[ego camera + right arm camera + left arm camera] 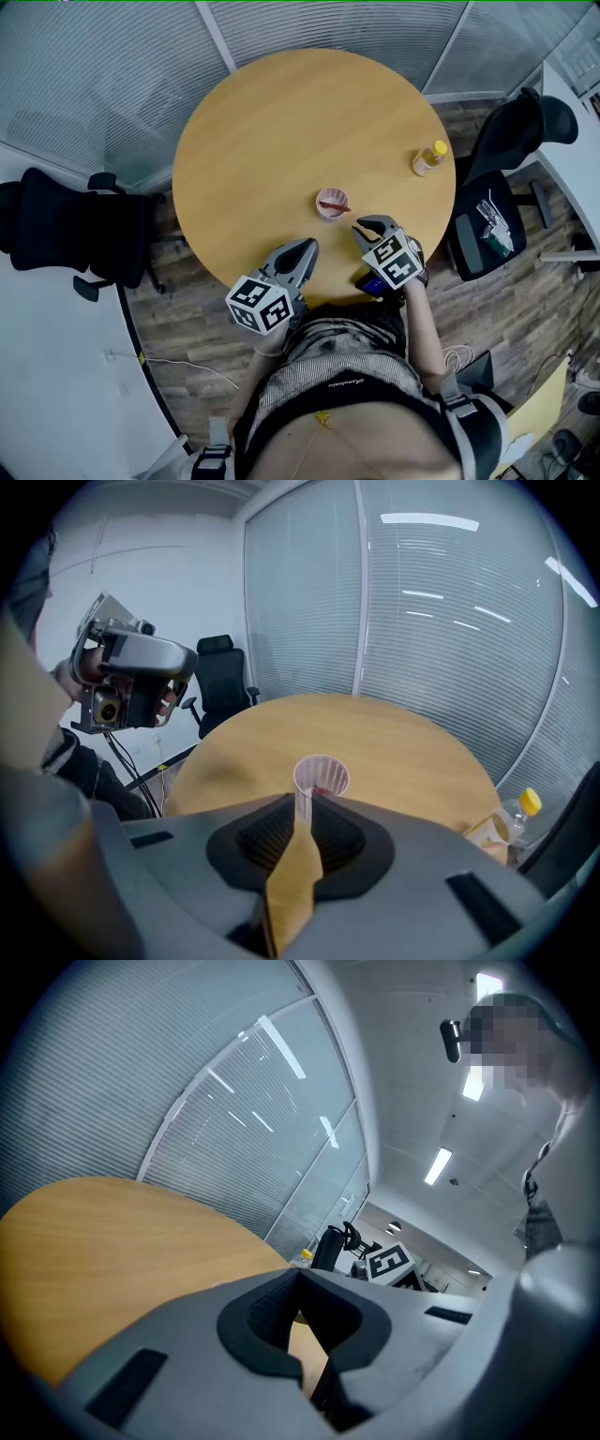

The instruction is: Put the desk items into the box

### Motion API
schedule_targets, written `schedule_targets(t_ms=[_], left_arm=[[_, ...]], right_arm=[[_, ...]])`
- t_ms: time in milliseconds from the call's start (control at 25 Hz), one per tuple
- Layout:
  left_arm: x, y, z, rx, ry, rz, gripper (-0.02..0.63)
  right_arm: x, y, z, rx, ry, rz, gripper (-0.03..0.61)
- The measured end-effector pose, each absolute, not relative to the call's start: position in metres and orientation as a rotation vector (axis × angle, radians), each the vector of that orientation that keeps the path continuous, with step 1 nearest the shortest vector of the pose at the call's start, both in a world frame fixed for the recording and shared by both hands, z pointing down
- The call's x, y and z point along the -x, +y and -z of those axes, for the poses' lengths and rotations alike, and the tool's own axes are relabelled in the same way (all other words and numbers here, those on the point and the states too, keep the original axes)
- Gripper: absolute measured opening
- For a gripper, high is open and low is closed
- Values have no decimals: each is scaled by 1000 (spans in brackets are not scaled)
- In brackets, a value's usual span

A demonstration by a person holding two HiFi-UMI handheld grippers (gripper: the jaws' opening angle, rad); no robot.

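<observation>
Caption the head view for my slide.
Left gripper and right gripper poised over a round wooden table near a pink mesh cup; yellow-capped bottle farther right.

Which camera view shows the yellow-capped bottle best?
The head view: the bottle stands whole and unobstructed on the table. The right gripper view shows it partly hidden near the edge; the left gripper view shows only its tiny cap.

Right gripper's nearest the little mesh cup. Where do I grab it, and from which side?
Take the mesh cup round its side wall, below the rim, coming in with the right gripper from the near side. It stands upright, mouth open, with something red inside, so a side grip should keep it from spilling.
</observation>
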State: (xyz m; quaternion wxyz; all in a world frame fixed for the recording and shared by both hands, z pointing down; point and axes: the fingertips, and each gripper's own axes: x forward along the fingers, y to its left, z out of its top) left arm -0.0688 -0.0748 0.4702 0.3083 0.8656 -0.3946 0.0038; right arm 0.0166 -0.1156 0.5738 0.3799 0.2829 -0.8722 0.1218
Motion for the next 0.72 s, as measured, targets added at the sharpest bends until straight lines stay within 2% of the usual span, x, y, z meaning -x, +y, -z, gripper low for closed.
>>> schedule_targets(t_ms=[200,720], left_arm=[[64,-70,-470,-2288,-1033,-10,2],[50,-62,-463,-2312,-996,-26,2]], right_arm=[[-8,-102,-564,-716,-2302,-322,46],[15,-85,-506,-719,-2564,-264,38]])
